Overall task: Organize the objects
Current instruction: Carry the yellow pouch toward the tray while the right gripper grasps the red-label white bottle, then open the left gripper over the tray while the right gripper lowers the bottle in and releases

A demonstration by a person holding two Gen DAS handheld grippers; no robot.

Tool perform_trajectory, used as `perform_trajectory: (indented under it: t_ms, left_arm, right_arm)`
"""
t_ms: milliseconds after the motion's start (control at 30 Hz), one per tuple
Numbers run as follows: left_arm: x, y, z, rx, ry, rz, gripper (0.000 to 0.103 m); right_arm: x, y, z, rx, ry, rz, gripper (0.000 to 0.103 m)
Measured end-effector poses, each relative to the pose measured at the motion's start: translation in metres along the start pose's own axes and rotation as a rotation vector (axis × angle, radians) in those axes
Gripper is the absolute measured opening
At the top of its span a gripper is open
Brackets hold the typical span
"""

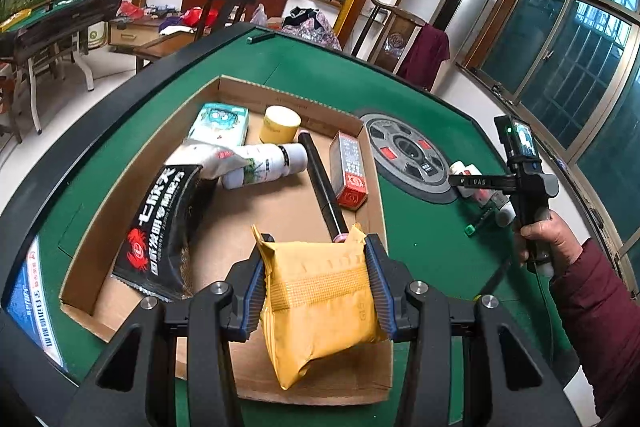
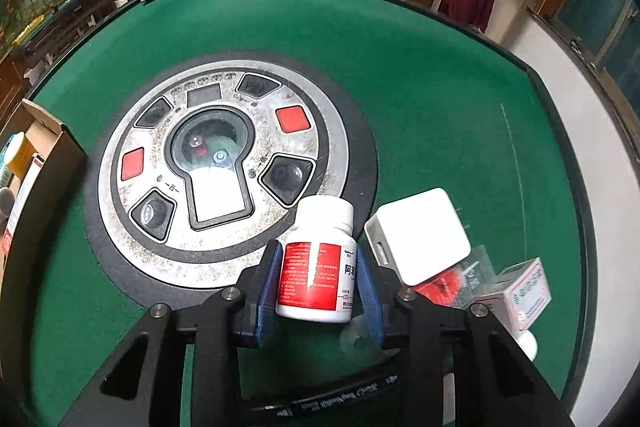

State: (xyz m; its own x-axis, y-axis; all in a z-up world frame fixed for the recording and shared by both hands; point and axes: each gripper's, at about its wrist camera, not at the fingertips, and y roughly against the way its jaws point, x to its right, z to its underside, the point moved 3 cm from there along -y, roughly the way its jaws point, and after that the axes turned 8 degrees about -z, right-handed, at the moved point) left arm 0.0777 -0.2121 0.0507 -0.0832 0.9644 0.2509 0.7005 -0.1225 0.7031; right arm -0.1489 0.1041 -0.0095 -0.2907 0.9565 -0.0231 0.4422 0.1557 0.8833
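On the black packet (image 1: 160,227), which lies in the cardboard box (image 1: 80,259) by its left wall, we read the large white characters "七味天" beside a red crab sign. On the white bottle (image 2: 316,267) with the red label we read only "阿苯". The other prints are too small or too blurred for us to read.

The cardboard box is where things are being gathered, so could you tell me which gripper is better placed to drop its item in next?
Left. The left gripper holds the yellow packet directly over the cardboard box; the right gripper grips the white bottle out over the green table.
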Motion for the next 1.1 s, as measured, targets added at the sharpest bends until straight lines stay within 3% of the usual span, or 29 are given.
perform_trajectory:
  t_ms: [200, 400, 567, 833, 1100]
  left_arm:
    - [-0.004, 0.0, 0.001, -0.003, 0.001, -0.016, 0.045]
    - [-0.007, -0.011, 0.001, -0.04, -0.013, -0.052, 0.045]
    - [-0.003, -0.027, -0.004, -0.084, -0.039, -0.081, 0.045]
    - [-0.008, -0.066, -0.016, -0.161, -0.038, -0.12, 0.045]
    - [-0.016, -0.072, -0.016, -0.141, -0.009, -0.107, 0.048]
  right_arm:
    - [0.011, 0.011, 0.004, 0.023, -0.12, -0.079, 0.037]
    - [0.003, 0.049, 0.01, 0.075, -0.191, -0.22, 0.037]
    - [-0.047, 0.074, 0.011, 0.092, -0.137, -0.344, 0.037]
    - [-0.149, 0.068, 0.009, 0.033, -0.023, -0.507, 0.038]
    - [-0.222, 0.049, 0.01, -0.026, 0.046, -0.555, 0.038]
